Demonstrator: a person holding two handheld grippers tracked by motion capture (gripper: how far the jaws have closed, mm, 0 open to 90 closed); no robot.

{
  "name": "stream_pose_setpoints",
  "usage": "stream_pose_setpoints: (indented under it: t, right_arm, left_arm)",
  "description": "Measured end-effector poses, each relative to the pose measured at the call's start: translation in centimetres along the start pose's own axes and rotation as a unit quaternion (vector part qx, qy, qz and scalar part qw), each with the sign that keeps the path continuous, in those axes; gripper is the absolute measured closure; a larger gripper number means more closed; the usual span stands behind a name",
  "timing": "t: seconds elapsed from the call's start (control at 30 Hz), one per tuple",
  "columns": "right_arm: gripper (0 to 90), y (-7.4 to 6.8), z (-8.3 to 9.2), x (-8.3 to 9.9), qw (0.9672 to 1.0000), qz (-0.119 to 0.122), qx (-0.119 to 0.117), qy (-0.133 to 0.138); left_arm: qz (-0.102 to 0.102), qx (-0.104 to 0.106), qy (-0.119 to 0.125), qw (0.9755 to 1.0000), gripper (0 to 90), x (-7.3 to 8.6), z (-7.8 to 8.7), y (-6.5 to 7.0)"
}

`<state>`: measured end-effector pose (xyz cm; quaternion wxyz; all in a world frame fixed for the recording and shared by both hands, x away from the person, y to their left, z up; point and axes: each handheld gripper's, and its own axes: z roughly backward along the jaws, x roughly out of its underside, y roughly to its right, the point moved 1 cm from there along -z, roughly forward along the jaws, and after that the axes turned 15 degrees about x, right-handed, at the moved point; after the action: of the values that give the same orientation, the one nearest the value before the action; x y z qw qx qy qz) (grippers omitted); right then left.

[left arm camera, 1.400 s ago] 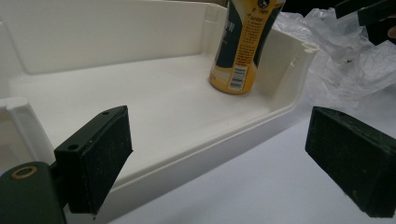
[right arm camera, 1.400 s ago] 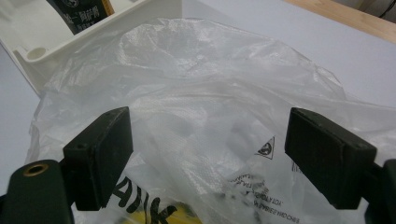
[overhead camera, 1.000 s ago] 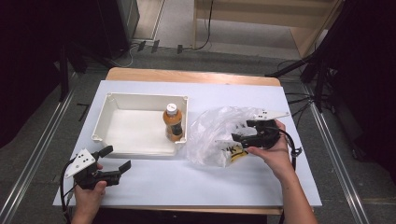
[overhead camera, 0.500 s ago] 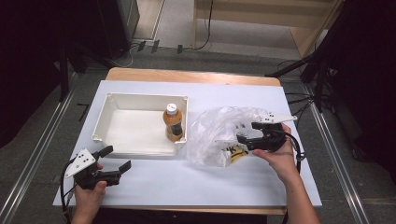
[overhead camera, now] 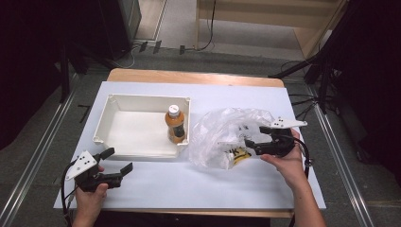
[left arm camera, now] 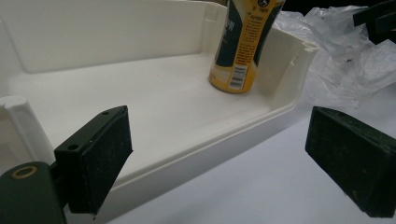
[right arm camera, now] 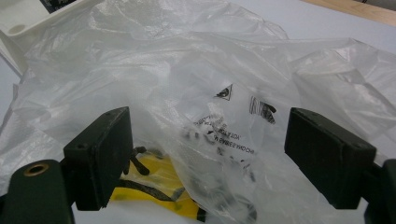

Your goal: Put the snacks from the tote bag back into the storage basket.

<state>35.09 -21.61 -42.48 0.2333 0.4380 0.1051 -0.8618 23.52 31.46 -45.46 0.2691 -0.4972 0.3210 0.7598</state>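
Two grippers: both are held over a white-covered table [overhead camera: 198, 179], each with its jaws spread apart and nothing between them.
Plastic bag: a crumpled clear bag [overhead camera: 227, 135] lies on the right half of the table, just beside the right wall of the tray; black print and a yellow item [overhead camera: 240, 156] show through it near its front edge.
Right gripper: the right gripper [overhead camera: 255, 139] is at the bag's right side, jaws released and pointing left into the plastic; in the right gripper view the bag [right arm camera: 210, 93] bulges between and beyond the two pads, with the yellow item [right arm camera: 159, 184] low near the left pad. Whether the pads touch the plastic cannot be told.
Tray: a white rectangular plastic tray [overhead camera: 111, 118] sits left of centre on the table.
Bottle: an orange drink bottle [overhead camera: 175, 125] with a white cap stands upright in the tray's right end, near the right wall; in the left gripper view it [left arm camera: 243, 42] stands close to that wall.
Left gripper: the left gripper [overhead camera: 118, 161] is near the table's front left corner, just in front of the tray's front wall, jaws released.
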Motion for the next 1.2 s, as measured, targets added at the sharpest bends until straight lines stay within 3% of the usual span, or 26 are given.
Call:
stream_pose_setpoints:
  t: [1.2]
  right_arm:
    - [15.8, 2.8, 2.0, 4.5, 0.9993, -0.034, 0.014, 0.002]
  left_arm:
    - [-0.002, -0.001, -0.002, 1.0000, 7.8, 0.0, 0.0, 0.0]
